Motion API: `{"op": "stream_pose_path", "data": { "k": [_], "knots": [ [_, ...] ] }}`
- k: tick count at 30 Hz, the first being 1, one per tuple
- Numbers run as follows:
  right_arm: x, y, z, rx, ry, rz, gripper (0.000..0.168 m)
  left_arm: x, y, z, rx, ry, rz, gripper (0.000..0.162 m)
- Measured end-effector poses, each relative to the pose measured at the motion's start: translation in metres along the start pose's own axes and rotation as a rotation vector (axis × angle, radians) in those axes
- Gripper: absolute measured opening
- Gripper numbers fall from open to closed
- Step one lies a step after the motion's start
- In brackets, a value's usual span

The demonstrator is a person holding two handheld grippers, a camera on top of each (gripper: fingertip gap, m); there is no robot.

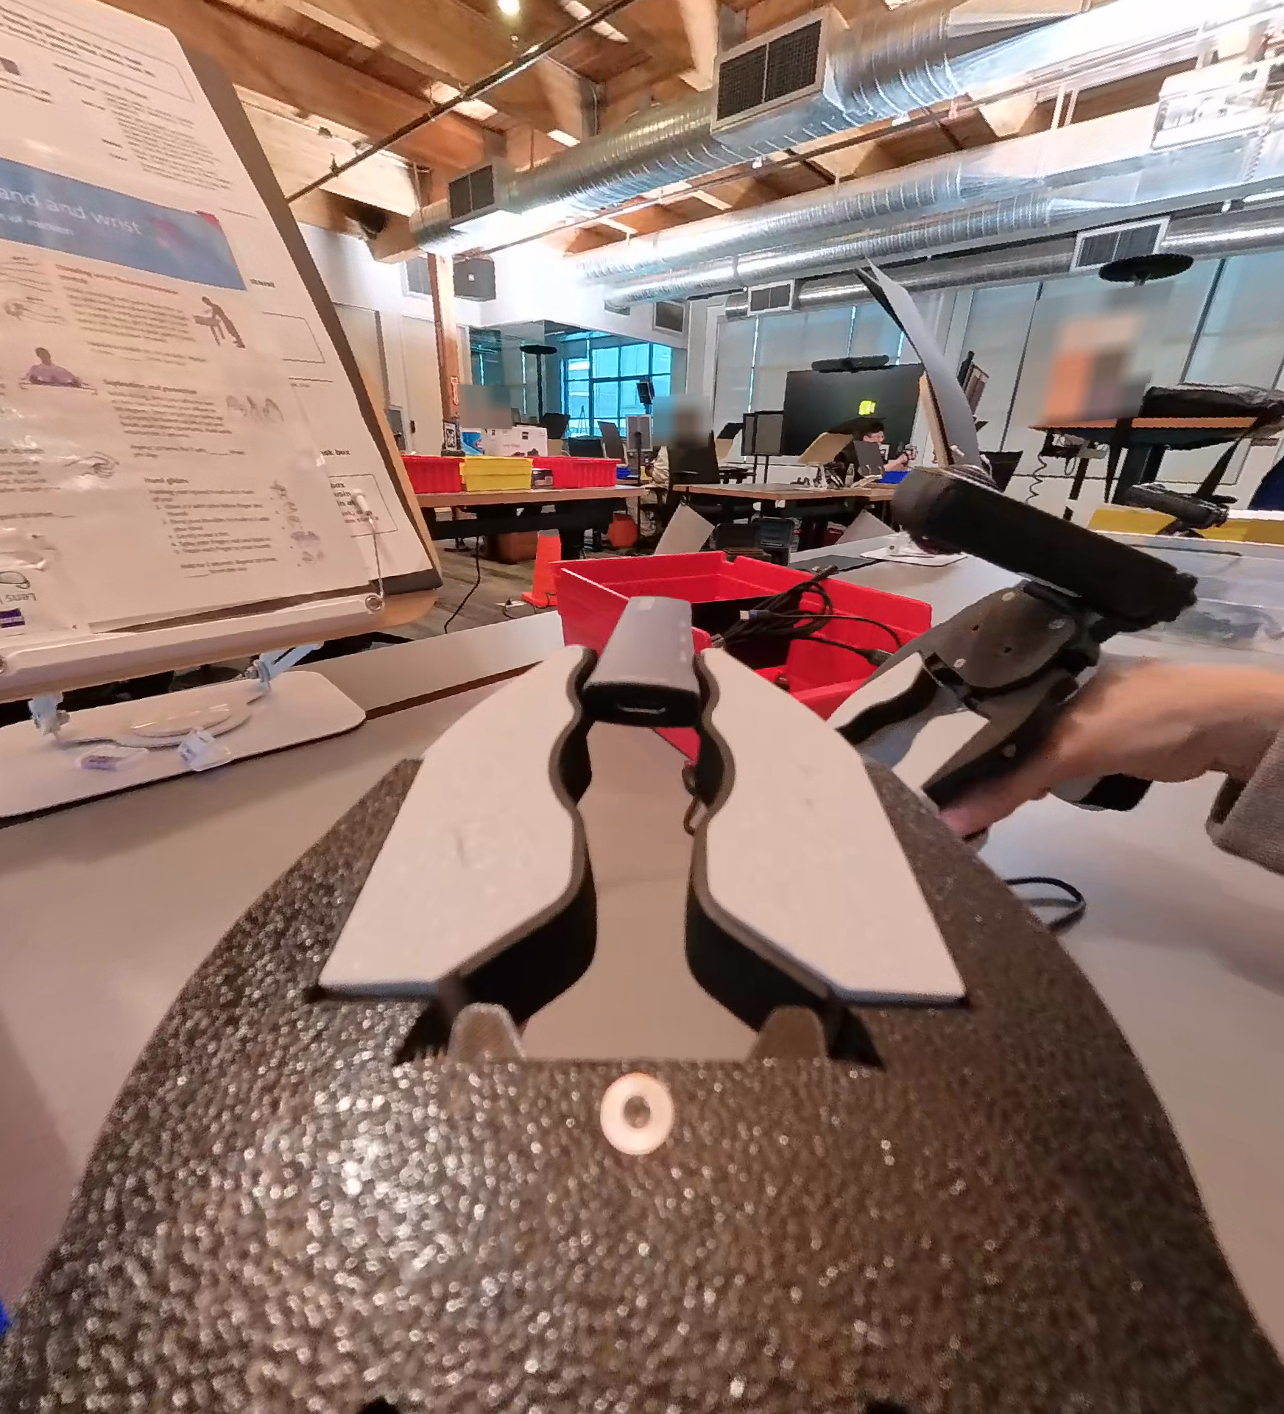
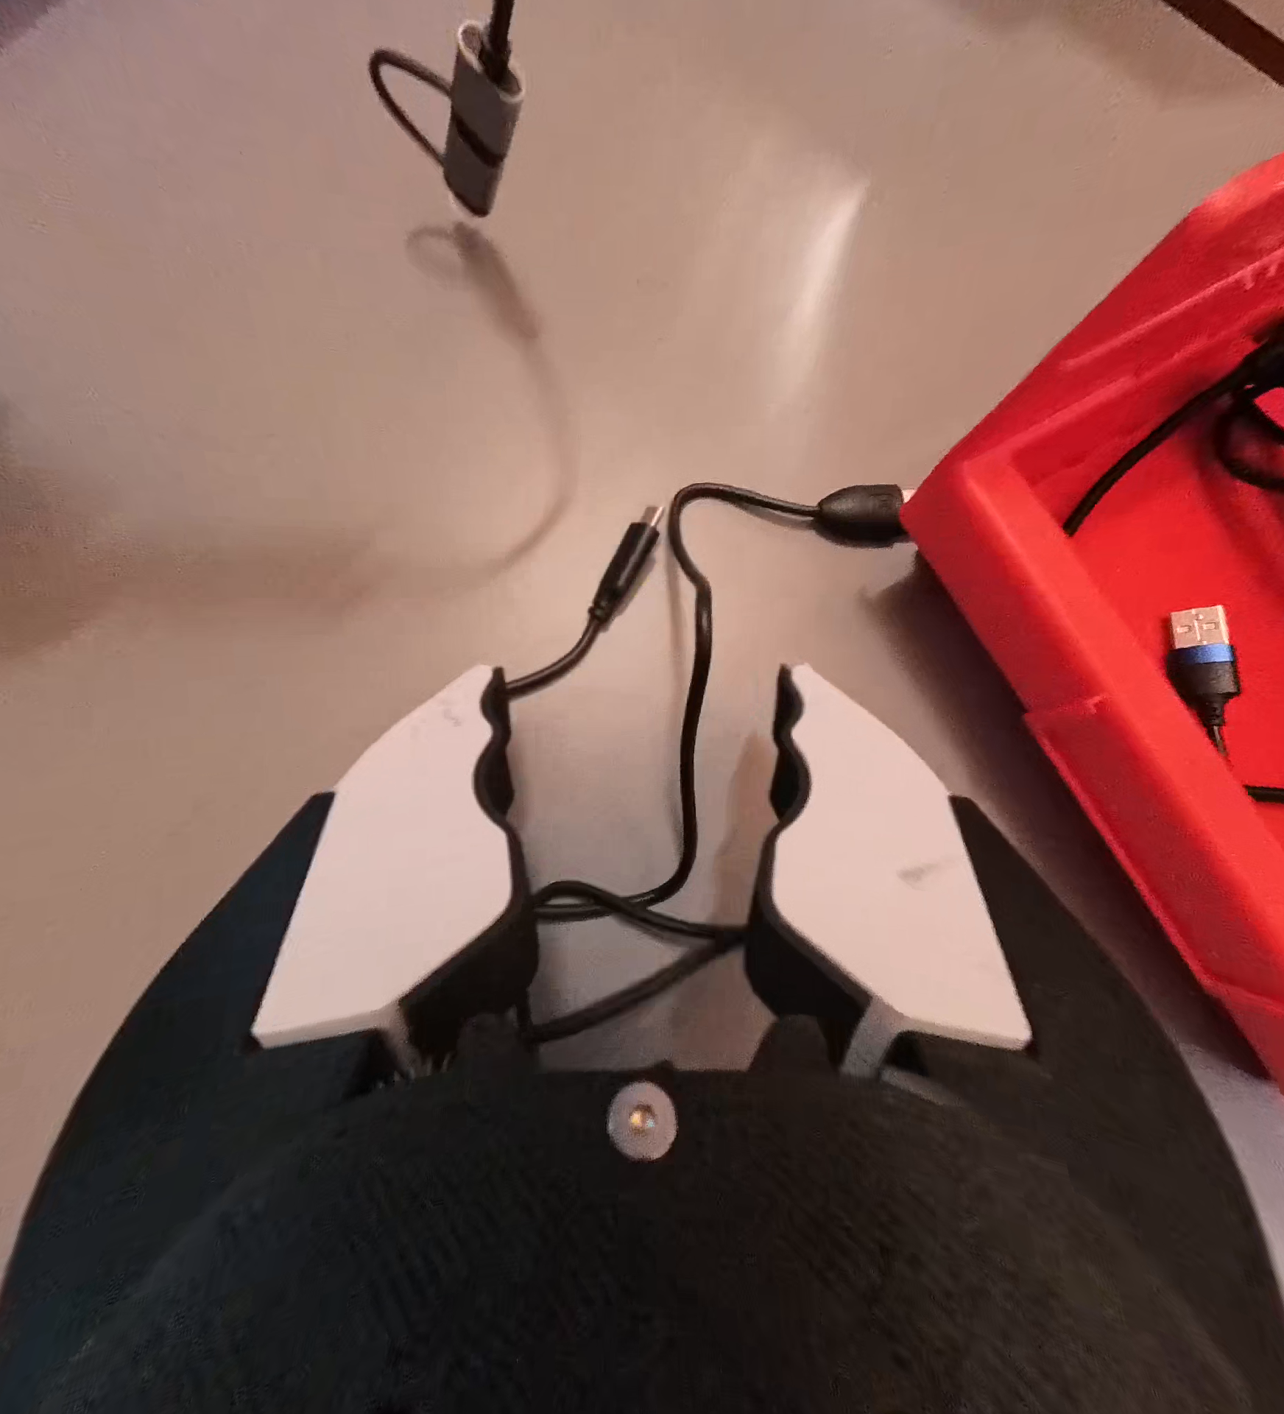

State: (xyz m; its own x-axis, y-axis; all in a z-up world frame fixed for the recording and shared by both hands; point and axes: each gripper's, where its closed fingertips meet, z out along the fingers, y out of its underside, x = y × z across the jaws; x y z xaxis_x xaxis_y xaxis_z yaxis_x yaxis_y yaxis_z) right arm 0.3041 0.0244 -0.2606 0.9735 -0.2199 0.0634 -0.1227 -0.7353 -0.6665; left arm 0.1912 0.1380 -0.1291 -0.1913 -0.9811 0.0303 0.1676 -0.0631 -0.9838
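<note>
Adapter [image 1: 640, 659] pinched in left tongs [image 1: 640, 692]; right tongs [image 2: 639, 681] spread (cable [image 2: 689, 734] apparently between).

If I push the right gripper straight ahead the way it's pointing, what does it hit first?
Probably the thin black cable lying between the open right gripper fingers, then its small plug on the grey table. The red bin sits off to the right. Depth is unclear.

A printed sheet [image 1: 126, 321] with a blue banner and small figure drawings leans on a stand [image 1: 165, 734] on the table [image 1: 126, 880], its lines of text too blurred to follow. A white packet [image 1: 4, 601] with a glasses drawing and a small blue logo is tucked upside down at the sheet's lower edge. A USB plug [image 2: 1201, 639] in the red bin [image 2: 1082, 689] carries a stamped symbol.
</note>
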Motion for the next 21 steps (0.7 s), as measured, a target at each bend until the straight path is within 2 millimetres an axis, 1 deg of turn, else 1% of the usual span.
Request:
{"op": "stream_pose_path", "data": {
  "k": [4,5,6,8,10,11,13,14,16,17,18,20,21],
  "knots": [
    [-0.01,0.013,-0.001,-0.082,-0.081,-0.033,0.089,0.002,0.001,0.001,-0.001,0.012,-0.012,0.023],
    [-0.01,0.012,-0.003,-0.075,-0.102,-0.031,0.09,0.003,0.002,0.001,-0.003,0.018,-0.012,0.023],
    [-0.011,0.007,-0.007,-0.044,-0.129,-0.031,0.09,0.003,0.001,0.001,-0.003,0.02,-0.01,0.023],
    [-0.022,-0.001,-0.02,0.002,-0.239,-0.043,0.093,0.002,0.001,0.001,-0.002,0.02,-0.009,0.023],
    [-0.028,0.0,-0.032,-0.013,-0.32,-0.097,0.1,0.001,0.002,0.001,-0.005,0.023,-0.013,0.023],
    [-0.028,0.001,-0.037,-0.029,-0.328,-0.123,0.105,0.001,0.002,0.001,-0.005,0.022,-0.016,0.023],
    [-0.029,0.001,-0.049,-0.052,-0.352,-0.155,0.109,0.002,0.003,0.001,-0.007,0.029,-0.017,0.023],
    [-0.028,-0.009,-0.055,-0.001,-0.349,-0.17,0.109,0.001,0.002,0.001,-0.003,0.026,-0.016,0.023],
    [-0.021,-0.046,-0.072,0.216,-0.311,-0.158,0.104,0.002,0.002,0.001,-0.005,0.034,-0.014,0.023],
    [-0.023,-0.053,-0.081,0.264,-0.342,-0.155,0.104,0.002,0.002,0.001,-0.005,0.034,-0.015,0.023],
    [-0.025,-0.05,-0.087,0.241,-0.376,-0.158,0.105,0.002,0.003,0.001,-0.003,0.032,-0.018,0.023],
    [-0.023,-0.022,-0.082,0.042,-0.377,-0.208,0.111,0.003,0.004,0.002,-0.008,0.04,-0.023,0.023],
    [-0.017,-0.009,-0.076,-0.038,-0.328,-0.251,0.111,0.004,0.004,0.002,-0.006,0.038,-0.022,0.023]
  ]
}}
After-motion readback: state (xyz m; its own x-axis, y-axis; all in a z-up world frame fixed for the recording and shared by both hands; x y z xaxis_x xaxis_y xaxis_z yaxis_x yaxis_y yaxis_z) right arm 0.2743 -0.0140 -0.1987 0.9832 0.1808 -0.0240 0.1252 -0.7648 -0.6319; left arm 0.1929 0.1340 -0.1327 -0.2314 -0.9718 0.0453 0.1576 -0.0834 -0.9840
